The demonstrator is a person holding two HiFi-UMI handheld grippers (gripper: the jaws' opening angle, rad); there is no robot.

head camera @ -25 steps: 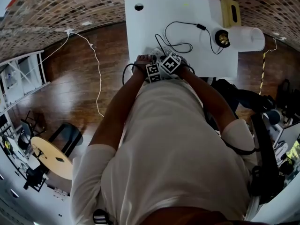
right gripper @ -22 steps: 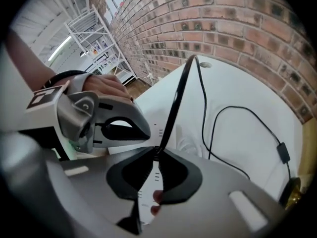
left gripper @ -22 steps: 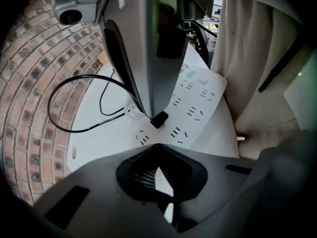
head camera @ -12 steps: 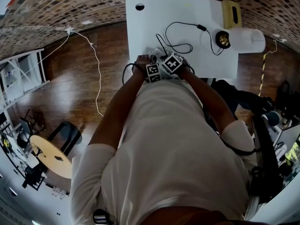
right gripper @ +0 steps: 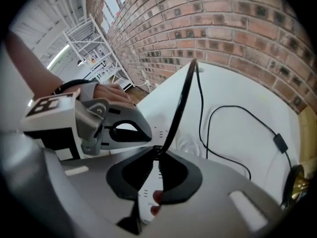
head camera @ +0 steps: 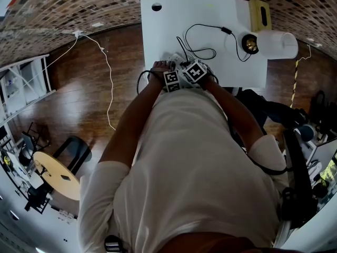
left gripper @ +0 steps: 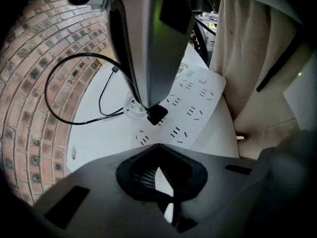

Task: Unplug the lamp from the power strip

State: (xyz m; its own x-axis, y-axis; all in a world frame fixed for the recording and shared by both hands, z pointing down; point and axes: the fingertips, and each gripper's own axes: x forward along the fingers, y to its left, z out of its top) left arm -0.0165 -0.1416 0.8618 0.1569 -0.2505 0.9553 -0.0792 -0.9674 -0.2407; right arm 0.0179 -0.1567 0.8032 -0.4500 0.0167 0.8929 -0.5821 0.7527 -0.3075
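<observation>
A white power strip [left gripper: 198, 95] lies near the front edge of the white table [head camera: 168, 20]. The lamp's black plug [left gripper: 156, 114] sits at one of the strip's sockets, and I cannot tell if it is seated or lifted. My right gripper [right gripper: 157, 155] is shut on that plug, and the black cord [right gripper: 181, 98] rises from between its tips. Right beside it, my left gripper [left gripper: 159, 171] is shut with nothing in it, its tips down at the strip. The cord [head camera: 202, 51] loops back to the lamp [head camera: 271, 44], which lies on its side at the table's back right.
A yellow box [head camera: 258, 13] stands at the back of the table beside the lamp. A round cable hole [head camera: 156, 7] is at the back left. A white cable [head camera: 108, 73] trails over the wooden floor on the left. A brick wall runs behind the table.
</observation>
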